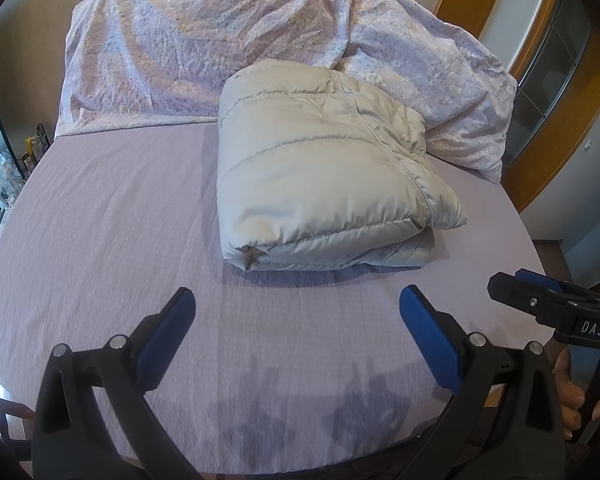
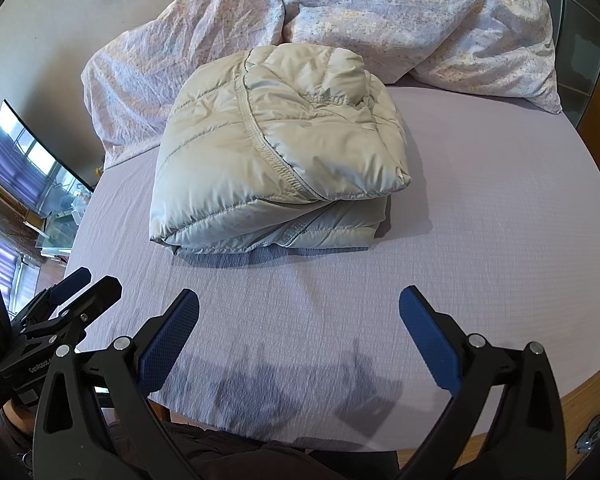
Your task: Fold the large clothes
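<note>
While both grippers' fingers gape apart, left gripper, right gripper, folded jacket mid-bed

The folded jacket hides its own lower layers and sleeves. In the left wrist view, the right gripper is cut off by the frame edge, so its opening is unclear.
</note>
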The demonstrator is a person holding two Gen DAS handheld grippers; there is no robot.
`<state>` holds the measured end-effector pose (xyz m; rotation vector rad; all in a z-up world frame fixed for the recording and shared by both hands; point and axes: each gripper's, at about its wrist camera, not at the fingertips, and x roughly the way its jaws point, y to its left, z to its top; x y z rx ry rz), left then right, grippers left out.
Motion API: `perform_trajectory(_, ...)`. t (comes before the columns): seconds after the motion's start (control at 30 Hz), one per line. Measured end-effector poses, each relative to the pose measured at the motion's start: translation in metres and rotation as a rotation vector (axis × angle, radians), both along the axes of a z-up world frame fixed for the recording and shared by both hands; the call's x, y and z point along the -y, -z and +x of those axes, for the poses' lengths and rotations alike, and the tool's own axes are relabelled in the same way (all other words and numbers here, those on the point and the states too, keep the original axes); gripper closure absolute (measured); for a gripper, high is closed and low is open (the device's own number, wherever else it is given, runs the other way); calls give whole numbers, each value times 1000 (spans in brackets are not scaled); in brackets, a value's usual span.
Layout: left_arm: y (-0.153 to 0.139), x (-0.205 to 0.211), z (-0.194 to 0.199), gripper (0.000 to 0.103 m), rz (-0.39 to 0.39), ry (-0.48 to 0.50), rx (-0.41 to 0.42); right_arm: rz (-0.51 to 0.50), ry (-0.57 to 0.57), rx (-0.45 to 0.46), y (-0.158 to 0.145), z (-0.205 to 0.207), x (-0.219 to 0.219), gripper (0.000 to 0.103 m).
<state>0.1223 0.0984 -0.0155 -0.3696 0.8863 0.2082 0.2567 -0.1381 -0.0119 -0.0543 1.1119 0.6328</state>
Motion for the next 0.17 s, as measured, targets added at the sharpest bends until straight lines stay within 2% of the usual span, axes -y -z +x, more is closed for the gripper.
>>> perform_trajectory(0.17, 0, 0, 0, 2, -1, -1, 1, -1, 1, 1, 0, 0, 0, 1)
